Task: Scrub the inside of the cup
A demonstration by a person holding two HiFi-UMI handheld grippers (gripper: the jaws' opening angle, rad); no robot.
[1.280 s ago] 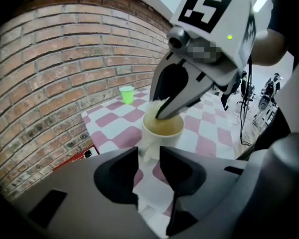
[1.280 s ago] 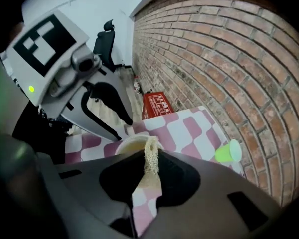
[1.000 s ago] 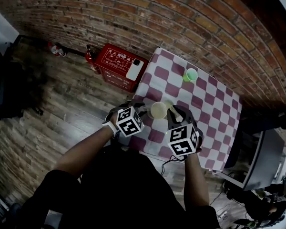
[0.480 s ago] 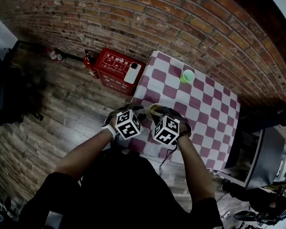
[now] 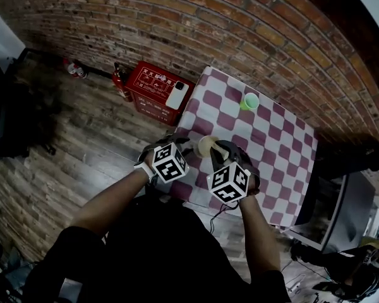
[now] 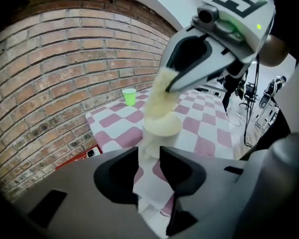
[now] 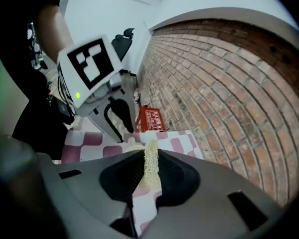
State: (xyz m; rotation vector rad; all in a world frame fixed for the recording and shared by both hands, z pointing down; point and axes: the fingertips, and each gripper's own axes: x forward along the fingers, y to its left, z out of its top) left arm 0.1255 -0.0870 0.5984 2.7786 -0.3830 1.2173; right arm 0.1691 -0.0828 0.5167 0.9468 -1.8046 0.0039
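Over checkered tabletop [image 5: 265, 137], left gripper [image 6: 148, 164] jaws clamp cream cup [image 6: 162, 126]; right gripper [image 7: 150, 169] jaws pinch loofah scrubber [image 6: 159, 97], tip in cup mouth.

We count 2 cups: cream cup [image 5: 206, 145] centre, green cup [image 5: 251, 100] at 1 o'clock. 2 grippers: left gripper [image 6: 148, 158], right gripper [image 7: 150, 156]. 1 scrub pad [image 7: 150, 172]. 1 red box [image 5: 153, 86] at 11 o'clock. 1 phone [image 5: 178, 93].

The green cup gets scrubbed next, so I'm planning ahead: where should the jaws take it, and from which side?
Probably the side wall of the green cup, about mid-height, jaws coming in level from the person's side. It stands upright, mouth up, alone on the checked tablecloth, so its round wall is free all round.
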